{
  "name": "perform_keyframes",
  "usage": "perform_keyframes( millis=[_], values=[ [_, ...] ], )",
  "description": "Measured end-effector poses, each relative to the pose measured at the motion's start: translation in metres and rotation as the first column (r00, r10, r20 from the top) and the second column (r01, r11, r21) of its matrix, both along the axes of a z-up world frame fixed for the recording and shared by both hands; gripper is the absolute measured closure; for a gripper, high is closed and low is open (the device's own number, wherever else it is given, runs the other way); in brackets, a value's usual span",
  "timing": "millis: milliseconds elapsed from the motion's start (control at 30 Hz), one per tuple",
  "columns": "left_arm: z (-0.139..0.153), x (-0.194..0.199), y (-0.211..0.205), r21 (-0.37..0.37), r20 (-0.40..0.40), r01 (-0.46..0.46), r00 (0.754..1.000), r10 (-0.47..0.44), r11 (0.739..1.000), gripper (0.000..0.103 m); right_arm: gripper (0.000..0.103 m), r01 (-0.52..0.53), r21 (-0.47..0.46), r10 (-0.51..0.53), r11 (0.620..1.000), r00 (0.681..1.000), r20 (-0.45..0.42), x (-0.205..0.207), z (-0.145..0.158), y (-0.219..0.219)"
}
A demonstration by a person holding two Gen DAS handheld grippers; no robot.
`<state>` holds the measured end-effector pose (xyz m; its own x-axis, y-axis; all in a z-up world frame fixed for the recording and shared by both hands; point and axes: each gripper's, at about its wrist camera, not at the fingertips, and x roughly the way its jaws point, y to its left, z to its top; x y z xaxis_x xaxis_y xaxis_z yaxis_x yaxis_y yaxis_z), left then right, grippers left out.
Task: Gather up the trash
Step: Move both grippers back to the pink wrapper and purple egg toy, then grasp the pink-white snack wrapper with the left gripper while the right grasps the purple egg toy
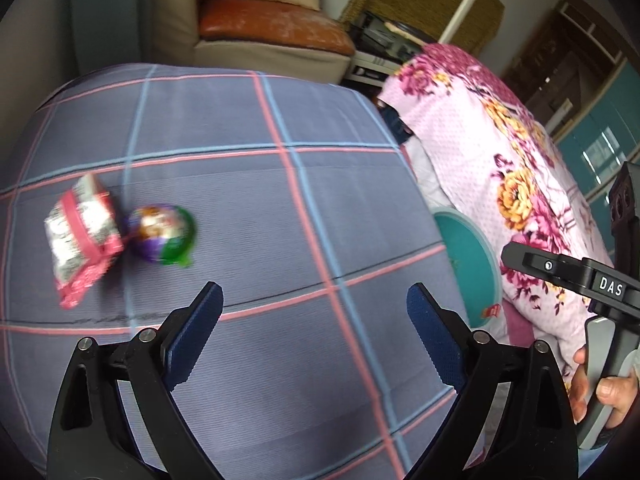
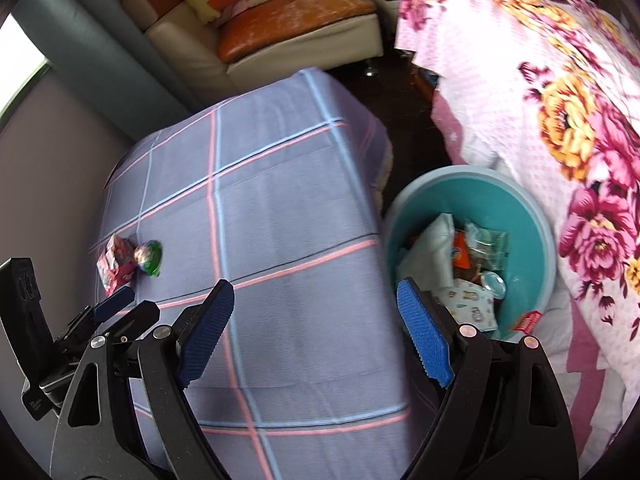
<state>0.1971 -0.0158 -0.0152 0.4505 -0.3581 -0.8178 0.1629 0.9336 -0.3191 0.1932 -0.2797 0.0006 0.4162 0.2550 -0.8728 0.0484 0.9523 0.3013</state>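
Note:
A pink and white snack wrapper and a round purple and green foil cup lie side by side on the checked purple cloth. My left gripper is open and empty, a little right of and nearer than them. In the right wrist view the wrapper and cup lie at the left. My right gripper is open and empty above the cloth's edge, beside the teal bin, which holds several wrappers. The left gripper shows at the lower left.
A pink floral quilt lies right of the bin. A beige sofa with orange cushions stands behind the clothed surface. A dark floor gap separates them. The bin's rim shows in the left wrist view.

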Motion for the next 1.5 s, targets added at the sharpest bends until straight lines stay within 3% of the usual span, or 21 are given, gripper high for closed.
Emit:
perform_keyframes(
  millis=[500, 633, 833, 1000, 1133, 1200, 1267, 1333, 1500],
  values=[
    [-0.005, -0.017, 0.134, 0.018, -0.001, -0.176, 0.984, 0.176, 0.984, 0.009, 0.023, -0.172, -0.029, 0.171, 0.985, 0.985, -0.026, 0.018, 0.003, 0.115],
    [-0.012, -0.006, 0.166, -0.015, -0.036, -0.232, 0.972, 0.231, 0.973, 0.009, 0.023, -0.204, -0.023, 0.203, 0.979, 0.978, -0.036, 0.026, -0.002, 0.136],
    [-0.015, 0.018, 0.175, -0.068, -0.053, -0.250, 0.968, 0.246, 0.966, 0.009, 0.023, -0.209, -0.007, 0.209, 0.978, 0.976, -0.058, 0.041, -0.013, 0.148],
    [-0.030, 0.038, 0.160, 0.004, -0.068, -0.229, 0.971, 0.229, 0.973, 0.009, 0.023, -0.211, 0.014, 0.212, 0.977, 0.975, -0.063, 0.055, -0.017, 0.153],
    [-0.044, 0.043, 0.161, 0.019, -0.077, -0.235, 0.969, 0.236, 0.972, 0.009, 0.023, -0.236, 0.024, 0.237, 0.971, 0.969, -0.069, 0.064, -0.022, 0.163],
    [-0.047, 0.040, 0.165, 0.016, -0.064, -0.231, 0.971, 0.232, 0.973, 0.016, 0.023, -0.256, 0.029, 0.257, 0.966, 0.964, -0.073, 0.069, -0.024, 0.171],
    [-0.049, 0.040, 0.168, 0.034, -0.058, -0.221, 0.973, 0.223, 0.975, 0.045, 0.023, -0.284, 0.029, 0.286, 0.958, 0.956, -0.072, 0.073, -0.027, 0.182],
    [-0.052, 0.041, 0.175, 0.036, -0.063, -0.215, 0.974, 0.217, 0.976, 0.063, 0.023, -0.314, 0.025, 0.315, 0.949, 0.947, -0.067, 0.077, -0.029, 0.193],
    [-0.049, 0.032, 0.191, 0.075, -0.029, -0.213, 0.976, 0.215, 0.974, 0.063, 0.023, -0.412, -0.029, 0.410, 0.911, 0.911, -0.046, 0.085, -0.040, 0.226]
  ],
)
